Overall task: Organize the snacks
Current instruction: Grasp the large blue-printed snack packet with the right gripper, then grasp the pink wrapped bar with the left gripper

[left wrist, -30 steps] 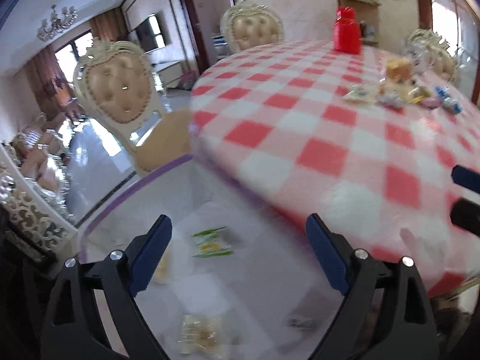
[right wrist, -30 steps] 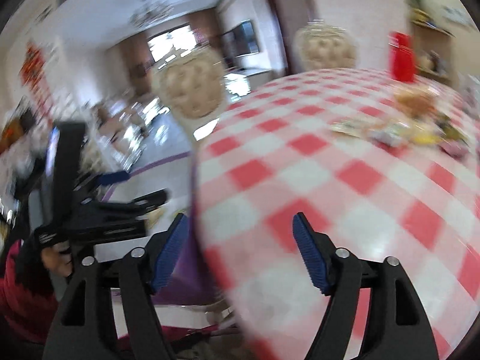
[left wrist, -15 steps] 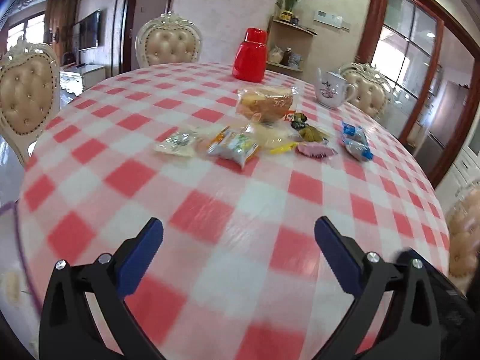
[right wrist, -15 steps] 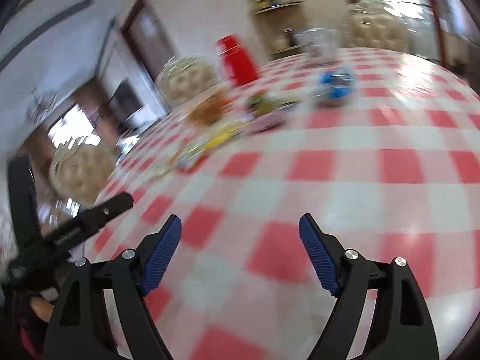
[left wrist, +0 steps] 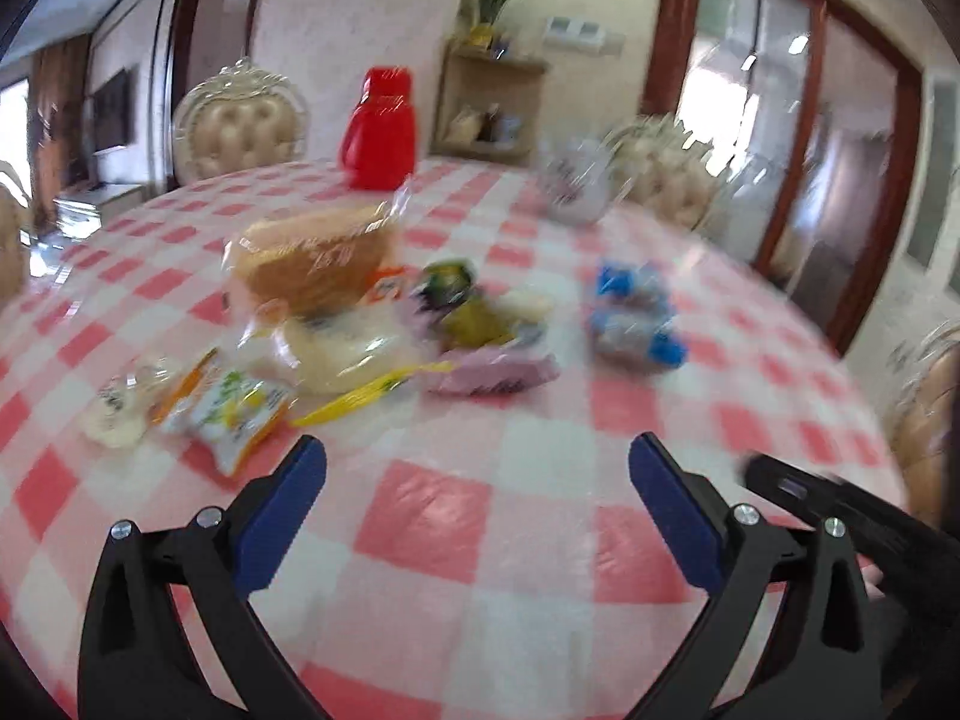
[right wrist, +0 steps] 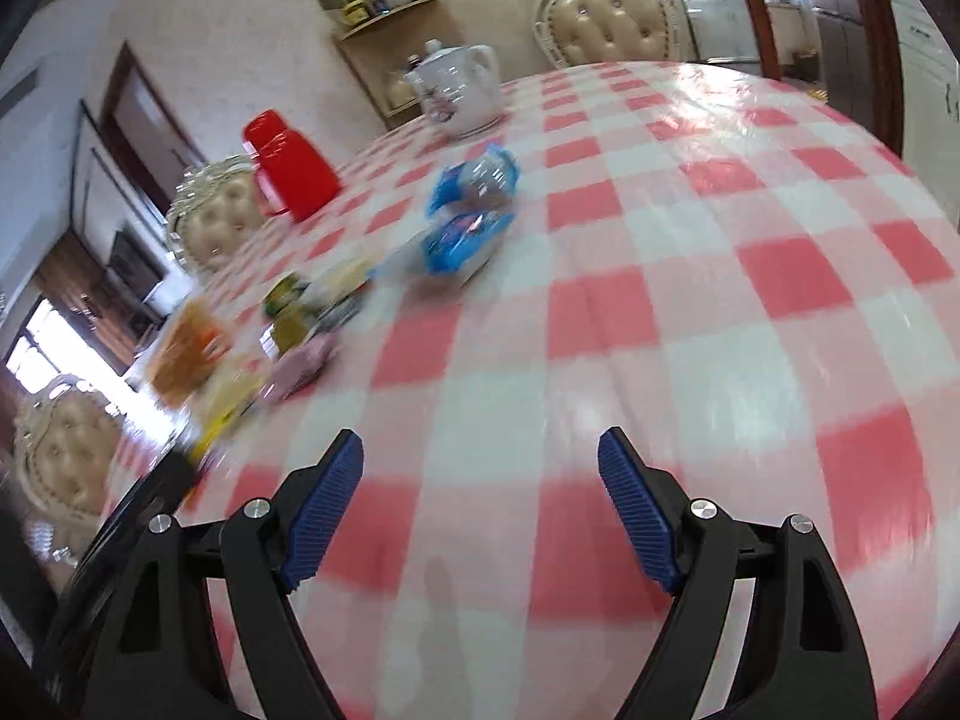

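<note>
Round table (left wrist: 480, 540) covered by a red-and-white checked cloth. Toward the far edge stand a red jug (left wrist: 379, 129) and, to its right, a white teapot (right wrist: 459, 90). Across the middle lies a loose cluster of packaged snacks: a bag of bread (left wrist: 312, 258), a clear pale packet (left wrist: 342, 354) touching its near side, a green-and-yellow packet (left wrist: 222, 414) and a small pale packet (left wrist: 117, 408) toward the left edge, a dark-green packet (left wrist: 462, 300), a lilac packet (left wrist: 492, 369), and two blue-and-white packets (right wrist: 468, 210) apart to the right. The near part of the cloth is bare.
</note>
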The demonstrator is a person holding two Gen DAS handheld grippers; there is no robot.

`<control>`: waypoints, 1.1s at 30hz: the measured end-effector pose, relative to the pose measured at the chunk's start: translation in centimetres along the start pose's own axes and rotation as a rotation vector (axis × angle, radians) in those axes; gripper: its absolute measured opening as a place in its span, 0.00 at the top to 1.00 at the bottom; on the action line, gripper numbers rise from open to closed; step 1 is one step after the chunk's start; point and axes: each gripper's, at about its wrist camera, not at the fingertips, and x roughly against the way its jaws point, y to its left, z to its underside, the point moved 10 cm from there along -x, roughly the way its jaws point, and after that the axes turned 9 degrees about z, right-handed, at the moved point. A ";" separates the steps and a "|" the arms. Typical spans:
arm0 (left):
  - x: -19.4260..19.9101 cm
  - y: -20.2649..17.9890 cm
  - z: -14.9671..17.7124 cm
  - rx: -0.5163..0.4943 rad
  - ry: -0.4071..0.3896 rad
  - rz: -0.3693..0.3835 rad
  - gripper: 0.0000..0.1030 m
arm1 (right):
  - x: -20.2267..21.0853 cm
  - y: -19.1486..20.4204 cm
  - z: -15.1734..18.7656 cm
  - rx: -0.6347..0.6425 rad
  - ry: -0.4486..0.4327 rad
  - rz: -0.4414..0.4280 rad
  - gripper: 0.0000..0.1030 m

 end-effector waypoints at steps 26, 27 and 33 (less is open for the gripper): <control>2.1 3.7 -0.9 0.233 -0.065 0.096 0.02 | -11.1 4.2 -7.4 0.108 0.073 0.254 0.41; 2.0 3.7 -0.9 0.232 -0.060 0.095 0.02 | -10.2 3.7 -7.2 0.095 0.062 0.235 0.41; 0.7 2.1 0.2 0.198 0.019 0.128 0.02 | -3.0 0.4 -3.9 -0.032 -0.002 0.010 0.41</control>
